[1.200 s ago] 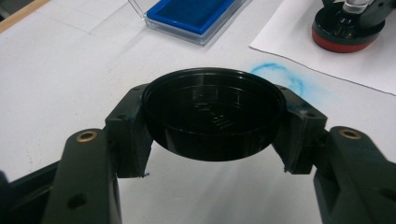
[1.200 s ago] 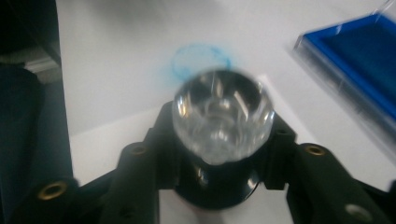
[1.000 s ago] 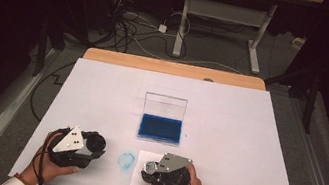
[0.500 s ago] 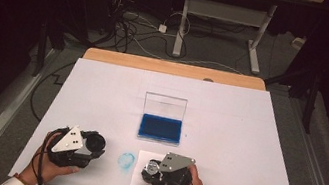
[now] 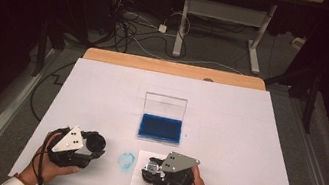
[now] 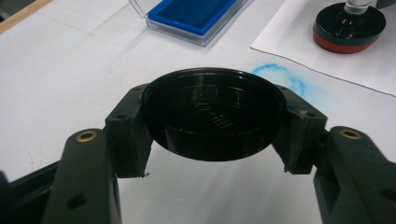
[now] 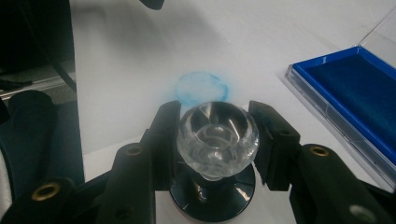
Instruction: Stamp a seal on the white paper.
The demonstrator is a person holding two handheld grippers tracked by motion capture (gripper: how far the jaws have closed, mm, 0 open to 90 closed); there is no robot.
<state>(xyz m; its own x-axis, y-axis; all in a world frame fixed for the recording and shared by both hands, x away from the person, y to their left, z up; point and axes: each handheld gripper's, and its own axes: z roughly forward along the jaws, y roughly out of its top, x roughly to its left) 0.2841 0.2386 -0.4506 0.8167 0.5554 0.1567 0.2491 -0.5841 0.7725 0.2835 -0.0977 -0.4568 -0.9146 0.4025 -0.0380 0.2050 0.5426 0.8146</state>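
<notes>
This looks like a lab or test room set up for recording. A table (image 5: 246, 136) under a plain white sheet stands on grey carpet in a dark room. Behind it loose cables (image 5: 133, 26) run across the floor to a white plug box (image 5: 162, 28), beside the metal legs of a desk (image 5: 254, 57).

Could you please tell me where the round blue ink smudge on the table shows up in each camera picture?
High view: the blue smudge lies near the front edge, between the two claws.
Left gripper view: the smudge sits upper right of centre, just past the held black lid.
Right gripper view: the smudge sits above centre, just beyond the clear knob.
Shared landmark: the blue ink pad.
</notes>
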